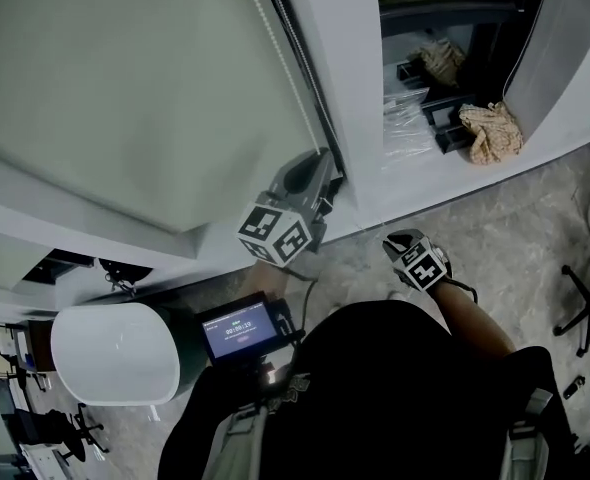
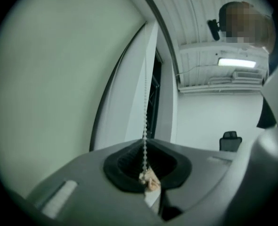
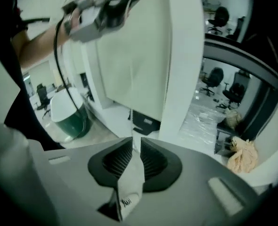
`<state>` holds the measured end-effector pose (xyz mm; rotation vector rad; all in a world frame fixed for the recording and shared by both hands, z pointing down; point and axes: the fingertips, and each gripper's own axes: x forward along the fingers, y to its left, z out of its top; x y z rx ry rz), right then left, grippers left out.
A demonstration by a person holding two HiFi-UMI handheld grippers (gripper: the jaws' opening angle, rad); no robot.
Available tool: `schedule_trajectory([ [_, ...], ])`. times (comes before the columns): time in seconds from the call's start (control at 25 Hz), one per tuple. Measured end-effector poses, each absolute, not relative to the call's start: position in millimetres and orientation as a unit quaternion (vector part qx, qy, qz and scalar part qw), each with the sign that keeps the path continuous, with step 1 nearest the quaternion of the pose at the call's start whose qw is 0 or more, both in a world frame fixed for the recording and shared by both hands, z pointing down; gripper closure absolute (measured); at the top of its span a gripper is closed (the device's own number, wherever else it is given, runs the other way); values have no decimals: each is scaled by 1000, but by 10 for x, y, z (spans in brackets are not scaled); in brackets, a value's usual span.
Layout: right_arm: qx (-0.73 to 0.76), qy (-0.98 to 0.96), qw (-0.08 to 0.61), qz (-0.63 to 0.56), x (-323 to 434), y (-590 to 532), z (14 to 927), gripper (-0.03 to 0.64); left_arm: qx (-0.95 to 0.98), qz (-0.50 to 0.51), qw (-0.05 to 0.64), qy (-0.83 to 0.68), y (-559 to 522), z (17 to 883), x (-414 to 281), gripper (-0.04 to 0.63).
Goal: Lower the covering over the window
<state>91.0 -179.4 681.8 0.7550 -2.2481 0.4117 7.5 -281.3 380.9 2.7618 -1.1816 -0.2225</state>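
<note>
Since the left gripper (image 2: 146, 173) is clamped fully shut on the bead chain (image 2: 145, 112), we have the chain running straight up ahead of its jaws, along the blind's right edge. The roller blind (image 1: 125, 78) fills everything left of that tool, and its bottom hem hangs short of the ledge below. The white frame post (image 1: 340, 58) is just right of the chain, so there's only a narrow slot between blind edge and post.

The right gripper (image 3: 134, 147) sits lower and to the right of the left one, jaws slightly parted, pads pressing on nothing. A thin line runs down toward its gap; we can't tell if it's inside.

Ahead of it and to its right: white sill (image 1: 445, 168), plastic sheet (image 1: 405, 118), crumpled cloth (image 1: 492, 131). Below the left tool, a white-and-green drum (image 1: 115, 353) stands on the speckled floor (image 1: 495, 218). An office chair (image 1: 585, 298) is at far right.
</note>
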Motion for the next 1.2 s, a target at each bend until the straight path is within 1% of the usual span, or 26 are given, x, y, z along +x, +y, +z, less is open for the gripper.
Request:
schedule_trajectory([
  [0.08, 336, -887, 241, 204, 951, -1980, 6452, 548, 908, -41, 94, -406, -2785, 4246, 51, 586],
  [0.24, 362, -887, -45, 284, 1124, -2375, 5322, 520, 906, 12, 132, -403, -2620, 4853, 140, 586],
  [0.28, 356, -884, -97, 288, 1150, -2441, 5020, 520, 906, 27, 136, -399, -2561, 4987, 179, 586],
  [0.32, 349, -884, -133, 281, 1150, -2487, 4735, 520, 906, 45, 135, -398, -2506, 5118, 214, 586],
  [0.36, 341, -889, -153, 265, 1120, -2513, 4471, 519, 906, 63, 128, -399, -2458, 5240, 241, 586],
  [0.44, 320, -906, -170, 222, 1009, -2517, 4014, 511, 905, 87, 116, -401, -2388, 5420, 282, 586],
  [0.56, 292, -927, -171, 165, 799, -2449, 3570, 503, 906, 92, 129, -392, -2313, 5527, 349, 586],
  [0.72, 275, -944, -129, 132, 476, -2365, 3559, 503, 904, 73, 172, -385, -2299, 5530, 348, 586],
  [0.84, 268, -946, -114, 145, 370, -2323, 3676, 505, 896, 53, 207, -390, -2325, 5514, 302, 583],
  [1.0, 271, -940, -106, 180, 436, -2261, 3856, 512, 871, 20, 256, -418, -2369, 5538, 193, 578],
  [1.2, 266, -932, -89, 228, 489, -2096, 4215, 516, 840, 22, 300, -452, -2294, 5787, 31, 580],
])
